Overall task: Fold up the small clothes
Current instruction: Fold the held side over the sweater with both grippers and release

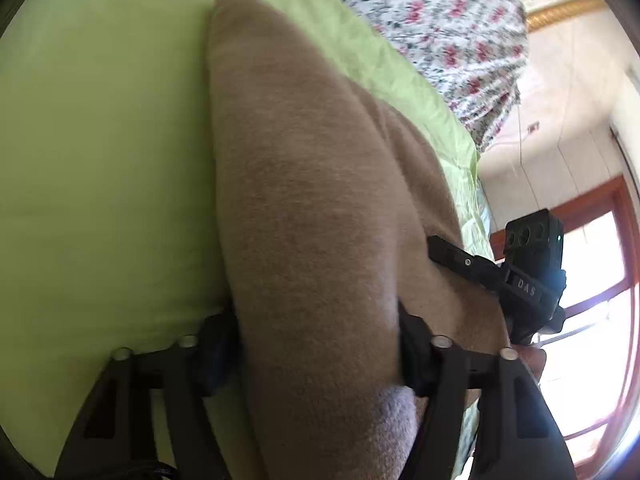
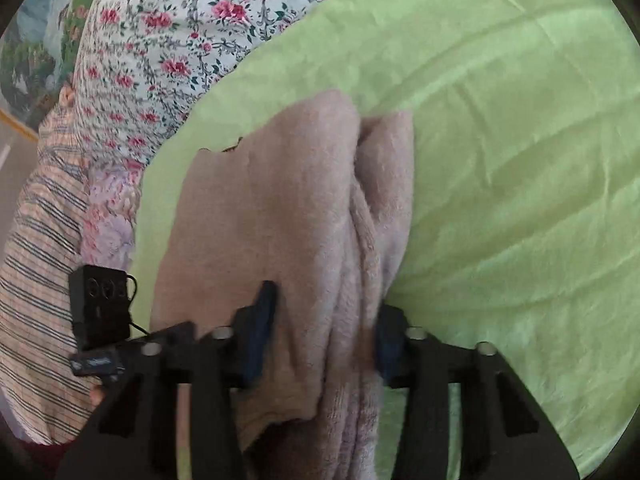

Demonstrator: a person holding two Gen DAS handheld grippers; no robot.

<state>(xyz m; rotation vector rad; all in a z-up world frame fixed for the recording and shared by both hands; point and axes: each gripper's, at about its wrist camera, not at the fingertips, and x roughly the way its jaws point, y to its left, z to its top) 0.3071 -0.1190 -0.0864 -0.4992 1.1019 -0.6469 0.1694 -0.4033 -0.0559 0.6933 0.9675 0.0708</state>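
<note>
From the left wrist, the left gripper [image 1: 320,356] pinches a thick bundle of the tan fleece garment [image 1: 320,200], which runs away from the jaws over the green bedsheet [image 1: 100,160]; the right gripper [image 1: 452,256] reaches in at the cloth's far edge. From the right wrist, the right gripper [image 2: 320,340] squeezes bunched folds of the same tan fleece garment [image 2: 280,208] on the green bedsheet [image 2: 500,160], beside a floral quilt [image 2: 180,40]. The garment looks doubled over lengthwise, yet wrinkled; flattening and a further fold likely remain.
</note>
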